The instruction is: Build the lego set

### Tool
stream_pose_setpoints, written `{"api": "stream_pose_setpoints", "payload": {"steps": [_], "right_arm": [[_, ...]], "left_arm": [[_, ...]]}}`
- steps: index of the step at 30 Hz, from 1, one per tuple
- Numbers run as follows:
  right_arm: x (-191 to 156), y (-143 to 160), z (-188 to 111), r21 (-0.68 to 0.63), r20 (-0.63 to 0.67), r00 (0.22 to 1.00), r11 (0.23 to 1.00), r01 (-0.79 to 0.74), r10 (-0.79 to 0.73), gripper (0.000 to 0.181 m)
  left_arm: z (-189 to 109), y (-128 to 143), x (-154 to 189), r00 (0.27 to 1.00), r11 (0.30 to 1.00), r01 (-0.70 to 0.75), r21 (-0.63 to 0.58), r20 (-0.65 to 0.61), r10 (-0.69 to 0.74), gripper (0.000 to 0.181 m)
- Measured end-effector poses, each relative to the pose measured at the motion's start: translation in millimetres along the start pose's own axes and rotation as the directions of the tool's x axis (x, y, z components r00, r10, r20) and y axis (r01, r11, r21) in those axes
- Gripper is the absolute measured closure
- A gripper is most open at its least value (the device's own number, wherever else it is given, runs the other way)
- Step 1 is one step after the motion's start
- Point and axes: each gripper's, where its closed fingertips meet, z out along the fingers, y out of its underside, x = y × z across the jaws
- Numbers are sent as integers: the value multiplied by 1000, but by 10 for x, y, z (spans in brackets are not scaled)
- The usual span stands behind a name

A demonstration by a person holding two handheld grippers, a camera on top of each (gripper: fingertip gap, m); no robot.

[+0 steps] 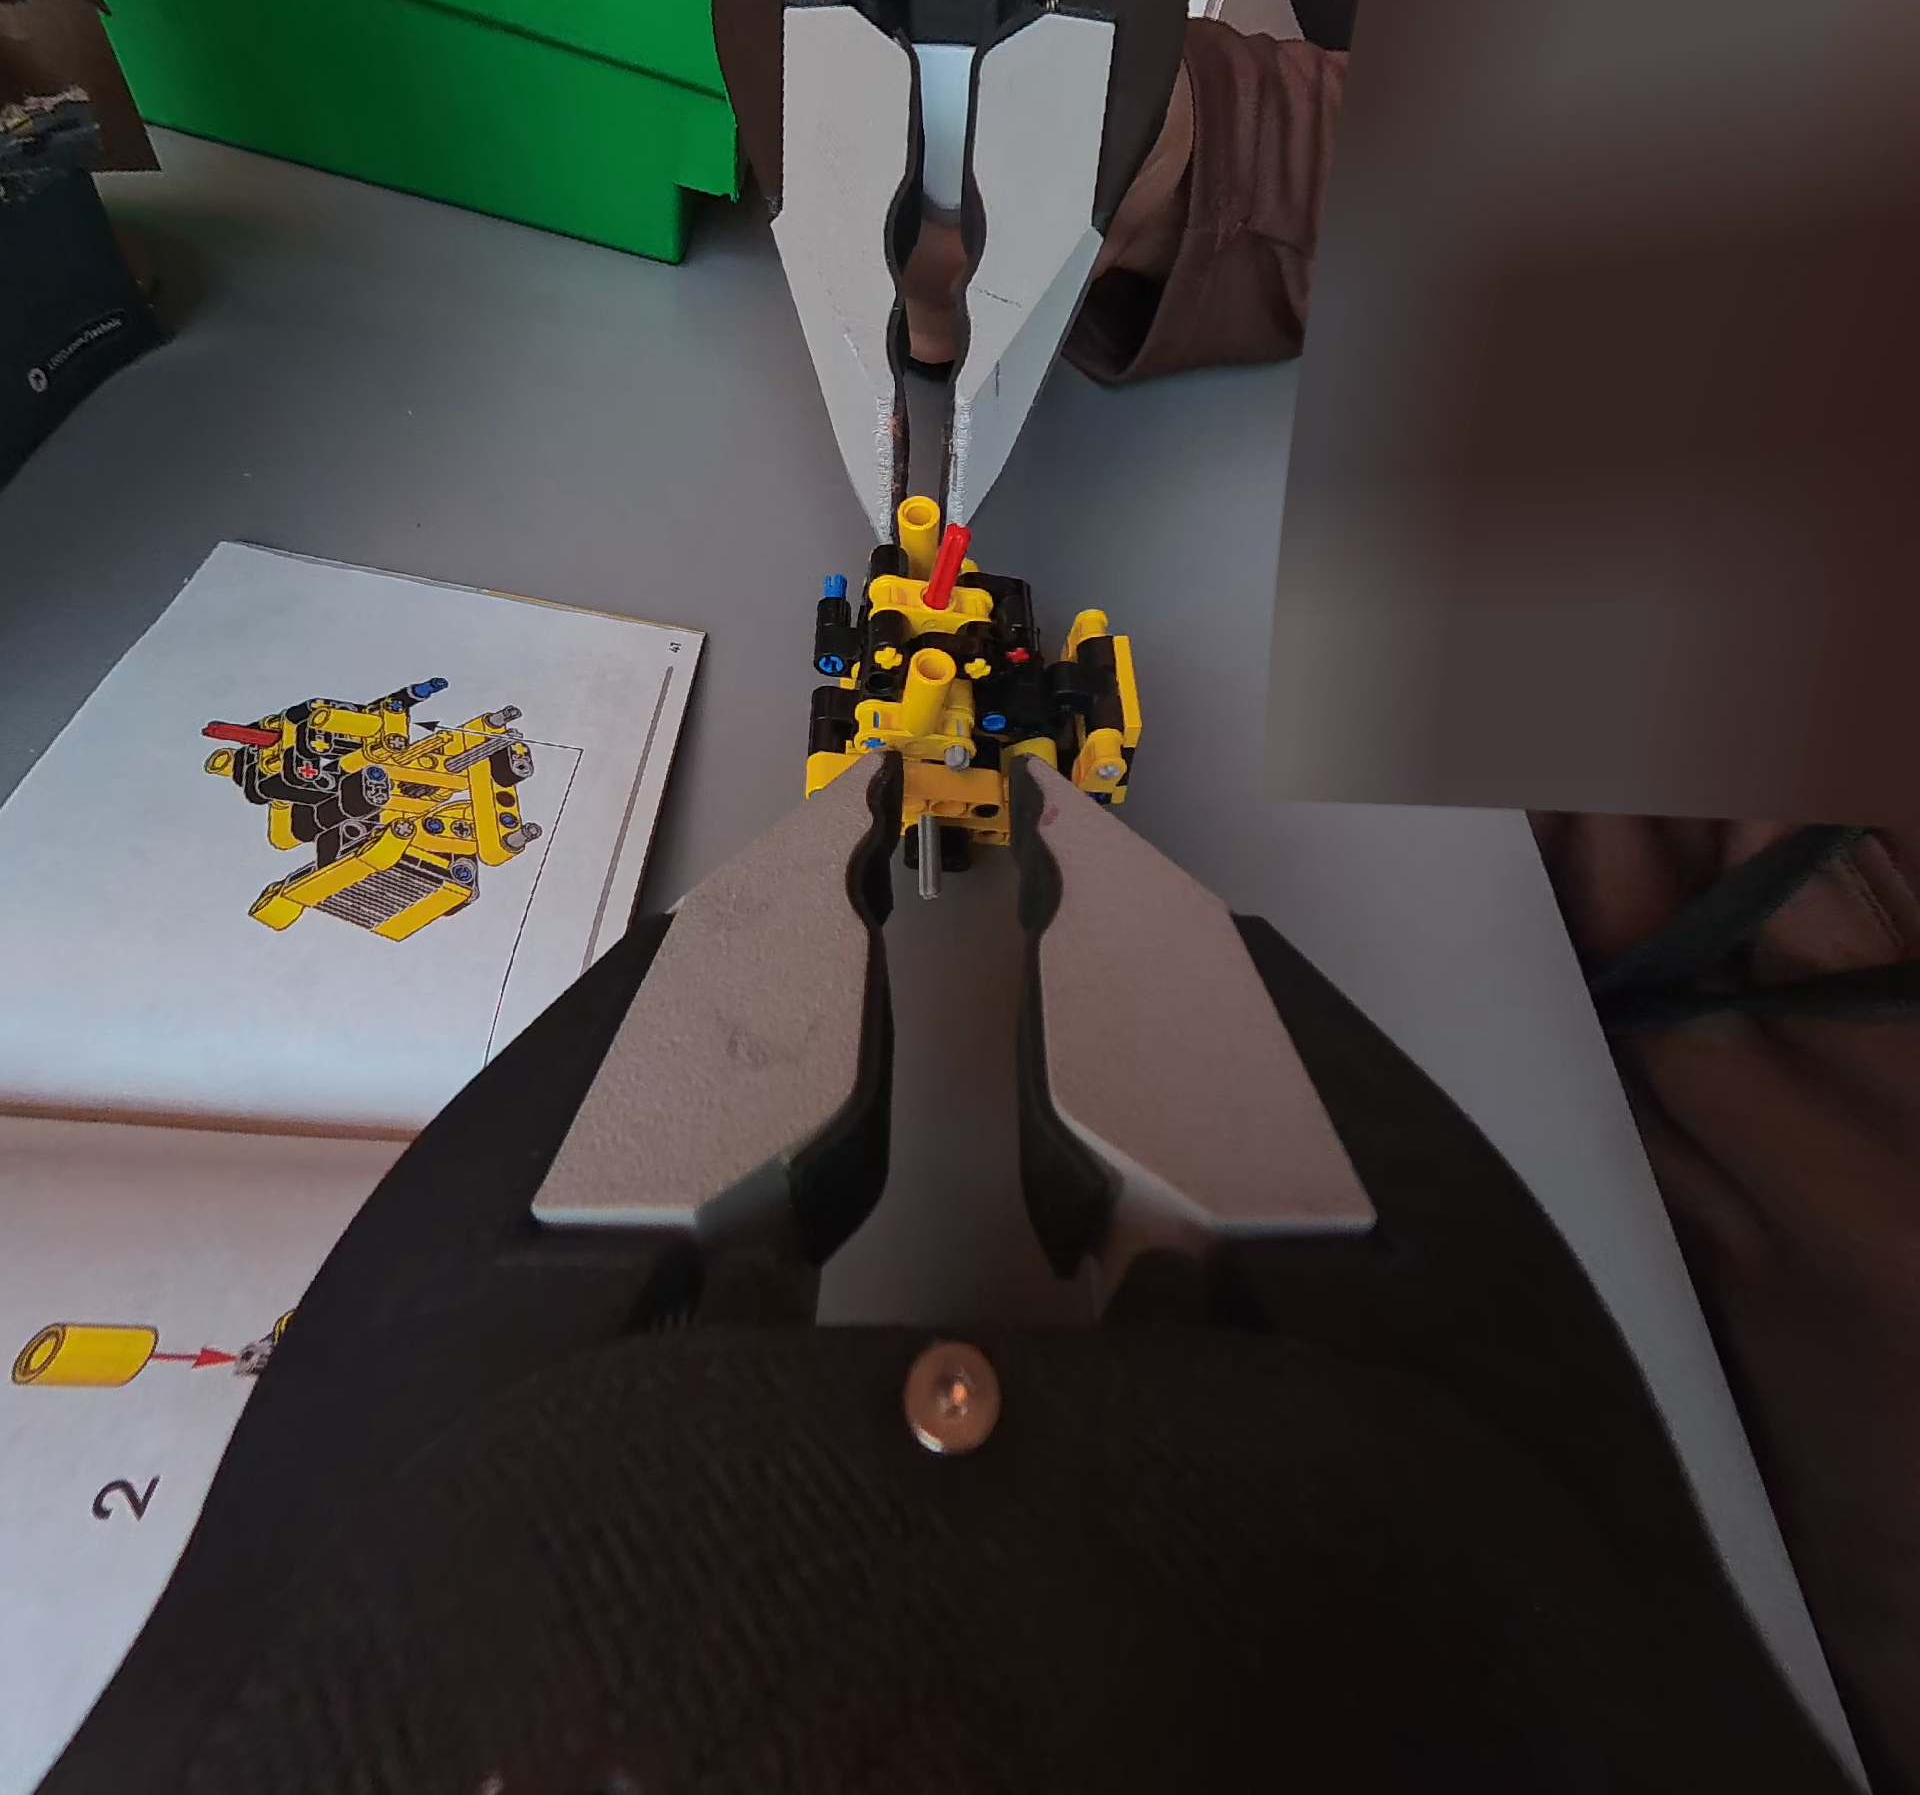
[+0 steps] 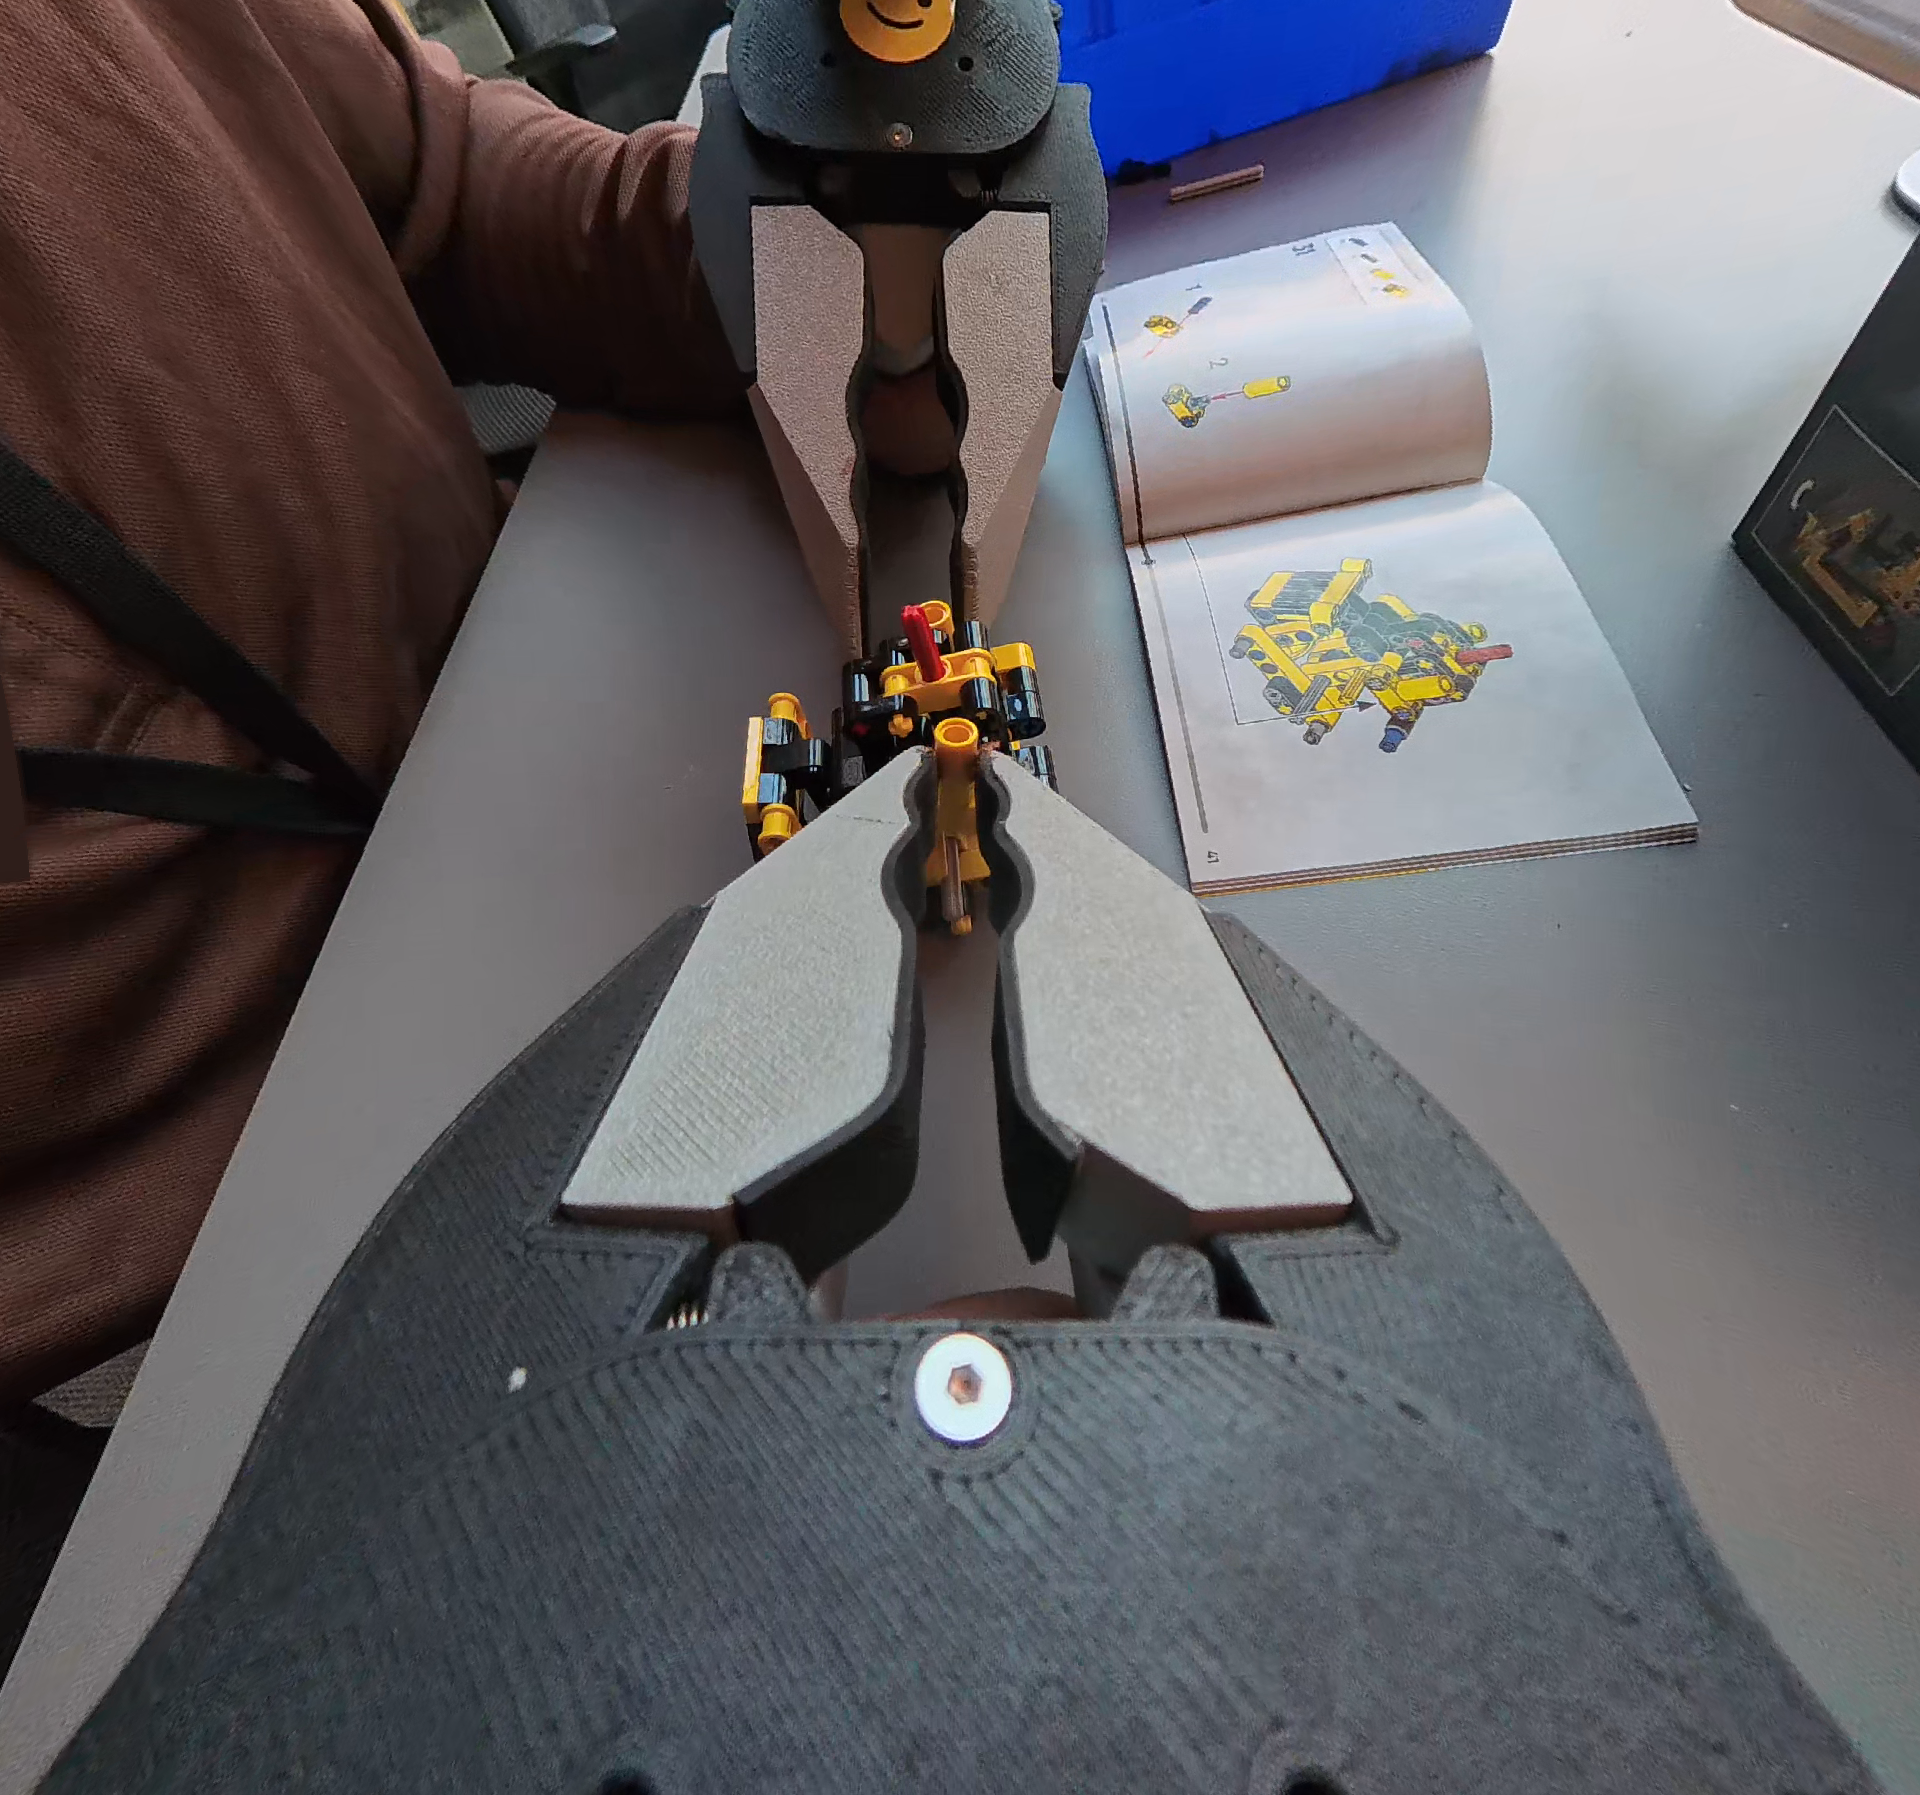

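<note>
A yellow and black lego model (image 1: 966, 696) with a red axle (image 1: 945, 566) sticking up stands on the grey table (image 1: 520, 395). My left gripper (image 1: 954, 771) is shut on the model's near yellow beam. My right gripper (image 1: 925, 504) reaches in from the opposite side and is shut on a yellow tube (image 1: 918, 521) at the model's far end. In the right wrist view my right gripper (image 2: 953, 758) clamps that yellow tube (image 2: 954, 795), and a grey axle (image 2: 956, 888) pokes out below it. The left gripper (image 2: 920, 639) holds the model (image 2: 904, 696) from the far side.
An open instruction booklet (image 1: 312, 810) lies left of the model; it also shows in the right wrist view (image 2: 1403, 685). A green bin (image 1: 416, 31), a blue bin (image 2: 1247, 0) and a dark box (image 2: 1849, 550) stand on the table. A person's brown sleeve (image 2: 260, 343) is at the table edge. The gap from one gripper's tips to the other's is roughly 4 centimetres.
</note>
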Motion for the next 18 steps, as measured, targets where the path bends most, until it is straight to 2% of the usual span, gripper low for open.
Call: {"api": "stream_pose_setpoints", "payload": {"steps": [8, 18], "right_arm": [[-7, 0, -7, 2, 14, 1000, 1000, -5, 5, 177], [-6, 9, -19, -6, -11, 997, 997, 82, -82, 178]], "left_arm": [[8, -19, 11, 1000, 1000, 4, 10, 1, -4, 159], [19, -60, -41, 999, 999, 34, 32, 26, -35, 156]]}}
